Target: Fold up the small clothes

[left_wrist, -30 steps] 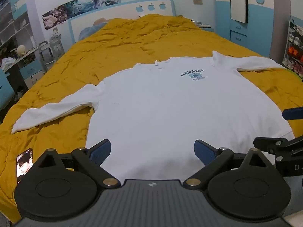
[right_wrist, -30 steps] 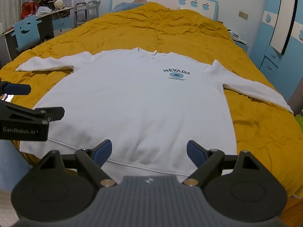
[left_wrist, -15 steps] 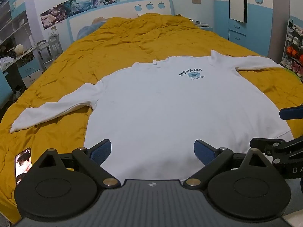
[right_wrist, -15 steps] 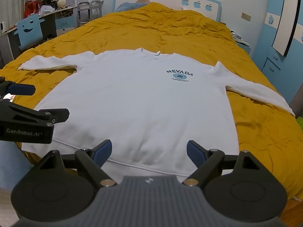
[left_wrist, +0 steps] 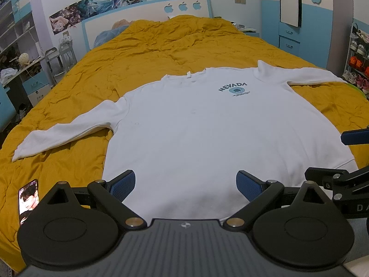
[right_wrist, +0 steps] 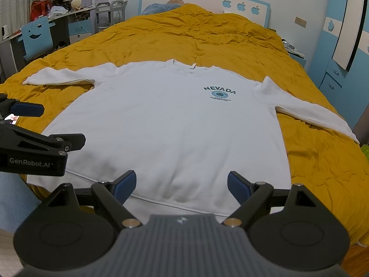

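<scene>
A white long-sleeved sweatshirt point(left_wrist: 207, 133) with a "NEVADA" print lies flat, front up, on the yellow bedspread point(left_wrist: 161, 46), both sleeves spread outward. It also shows in the right wrist view point(right_wrist: 173, 124). My left gripper point(left_wrist: 185, 183) is open and empty, hovering just above the hem near the bed's front edge. My right gripper point(right_wrist: 182, 184) is open and empty too, above the hem a little to the right. Each gripper shows at the side of the other's view: the right one point(left_wrist: 341, 159) and the left one point(right_wrist: 41, 127).
A phone point(left_wrist: 28, 199) with a lit screen lies on the bedspread at the front left. A desk, shelves and a blue chair point(right_wrist: 37, 37) stand left of the bed. Blue wardrobes point(left_wrist: 299, 18) and a shoe rack point(left_wrist: 359, 57) stand to the right.
Both grippers have drifted slightly, so the sweatshirt sits a bit differently in each view. Both stay open and nothing on the bed has moved.
</scene>
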Motion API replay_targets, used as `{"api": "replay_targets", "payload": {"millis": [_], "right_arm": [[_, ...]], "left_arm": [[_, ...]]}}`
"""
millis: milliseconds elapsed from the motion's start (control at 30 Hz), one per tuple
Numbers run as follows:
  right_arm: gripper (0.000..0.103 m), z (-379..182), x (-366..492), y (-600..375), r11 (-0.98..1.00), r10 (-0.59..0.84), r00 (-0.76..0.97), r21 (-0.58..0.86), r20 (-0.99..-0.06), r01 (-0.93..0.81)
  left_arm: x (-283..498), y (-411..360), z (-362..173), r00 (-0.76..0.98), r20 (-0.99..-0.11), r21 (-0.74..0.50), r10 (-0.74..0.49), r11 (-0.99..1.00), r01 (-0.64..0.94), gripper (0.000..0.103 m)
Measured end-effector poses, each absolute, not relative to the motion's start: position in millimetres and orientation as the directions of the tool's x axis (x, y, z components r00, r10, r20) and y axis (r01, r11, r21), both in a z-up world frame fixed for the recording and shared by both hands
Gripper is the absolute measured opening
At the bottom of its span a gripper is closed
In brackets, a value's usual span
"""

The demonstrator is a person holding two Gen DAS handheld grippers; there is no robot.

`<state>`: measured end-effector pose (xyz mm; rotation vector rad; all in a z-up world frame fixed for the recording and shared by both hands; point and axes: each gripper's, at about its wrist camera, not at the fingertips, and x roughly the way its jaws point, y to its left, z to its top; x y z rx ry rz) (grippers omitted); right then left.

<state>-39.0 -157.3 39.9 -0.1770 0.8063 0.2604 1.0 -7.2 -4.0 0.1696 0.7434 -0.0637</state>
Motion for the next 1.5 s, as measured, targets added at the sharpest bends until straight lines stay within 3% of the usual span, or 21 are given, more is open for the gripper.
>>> {"api": "replay_targets", "payload": {"millis": [1500], "right_arm": [[0.082, 38.2, -40.5, -154.1, 0.952, 0.172, 0.653, -0.046, -0.738, -0.303]], "left_arm": [[0.8, -4.3, -10.5, 0.724, -0.69, 0.121, -0.003, 0.985, 0.119, 0.103]]}}
